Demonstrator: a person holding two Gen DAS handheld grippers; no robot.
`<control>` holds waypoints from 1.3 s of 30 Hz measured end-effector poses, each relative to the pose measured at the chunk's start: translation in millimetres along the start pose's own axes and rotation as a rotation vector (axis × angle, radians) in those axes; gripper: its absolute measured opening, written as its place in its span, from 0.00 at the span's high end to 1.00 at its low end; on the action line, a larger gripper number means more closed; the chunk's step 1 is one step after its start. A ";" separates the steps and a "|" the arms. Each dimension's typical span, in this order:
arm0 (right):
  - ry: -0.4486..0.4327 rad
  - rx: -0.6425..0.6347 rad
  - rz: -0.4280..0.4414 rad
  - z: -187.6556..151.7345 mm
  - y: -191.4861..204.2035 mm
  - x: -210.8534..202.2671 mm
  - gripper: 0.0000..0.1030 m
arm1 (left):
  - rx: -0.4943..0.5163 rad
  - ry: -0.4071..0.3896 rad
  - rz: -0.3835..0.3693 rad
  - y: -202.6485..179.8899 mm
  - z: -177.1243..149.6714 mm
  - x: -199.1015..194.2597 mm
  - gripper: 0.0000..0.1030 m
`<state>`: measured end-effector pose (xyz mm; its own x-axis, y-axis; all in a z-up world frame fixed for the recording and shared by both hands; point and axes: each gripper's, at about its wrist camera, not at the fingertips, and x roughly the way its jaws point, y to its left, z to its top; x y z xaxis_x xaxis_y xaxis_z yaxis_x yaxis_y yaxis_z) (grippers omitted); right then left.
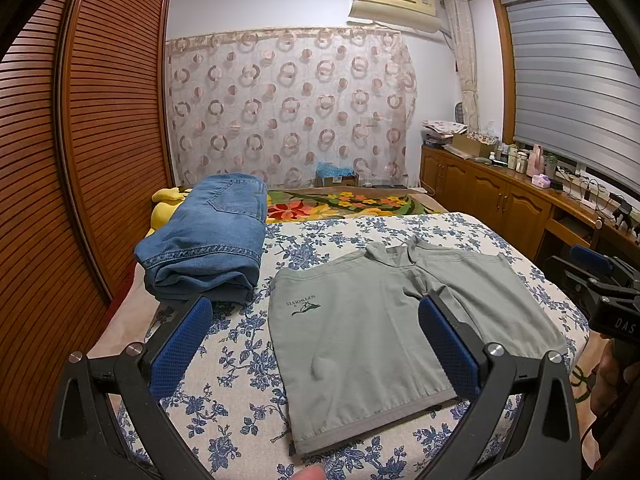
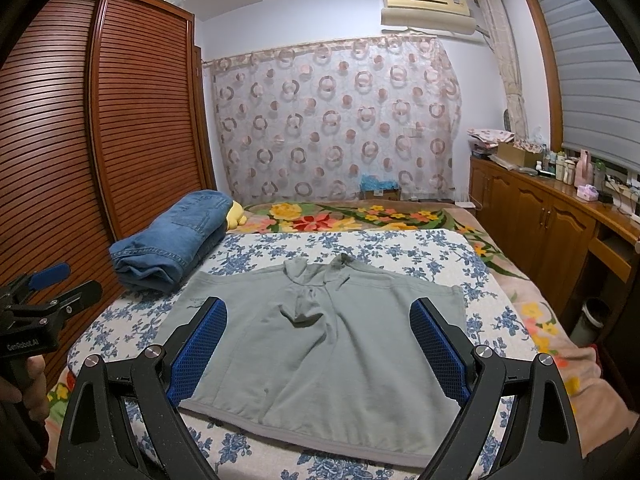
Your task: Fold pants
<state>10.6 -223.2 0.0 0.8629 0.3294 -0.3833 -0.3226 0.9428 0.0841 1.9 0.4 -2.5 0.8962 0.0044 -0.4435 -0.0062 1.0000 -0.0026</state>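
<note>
Grey pants (image 1: 360,320) flat on bed (image 1: 248,360), right of the jeans (image 1: 208,240); left gripper (image 1: 316,344) and right gripper (image 2: 318,348) hover above, jaws wide, empty; risk: bunched crotch drags, pinch catches one layer, fold skews.

Both hand-held grippers (image 1: 316,312) (image 2: 318,314) wide apart

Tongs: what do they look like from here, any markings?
Both tongs are black with silver rivets and blue mesh-textured pads. The left tongs body reads "GenRobot.AI" in white in the right wrist view; the right tongs body shows "DAS" in the left wrist view. No cables or sleeves are clearly visible.
</note>
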 end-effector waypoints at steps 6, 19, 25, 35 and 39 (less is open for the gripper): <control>-0.002 0.001 0.002 0.0 -0.3 0.1 0.09 | 0.001 -0.001 0.000 -0.5 -1.2 -0.7 0.00; 0.004 -0.057 -0.038 -15.3 0.9 22.0 0.09 | -0.015 0.079 -0.014 -0.7 -14.1 22.4 0.00; 0.073 -0.078 -0.037 -19.1 -0.1 39.2 0.09 | -0.021 0.112 -0.030 4.8 -26.6 34.0 0.00; 0.185 -0.076 -0.039 -28.5 -10.8 65.4 0.09 | -0.032 0.209 -0.026 25.9 -55.7 55.2 0.00; 0.219 -0.078 -0.031 -32.3 -8.5 68.1 0.09 | -0.048 0.249 -0.056 34.2 -67.6 57.5 0.02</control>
<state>59.6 -210.4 -56.5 0.7707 0.2733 -0.5756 -0.3335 0.9428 0.0011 23.2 34.5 -88.7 0.7591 -0.0585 -0.6484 0.0144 0.9972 -0.0731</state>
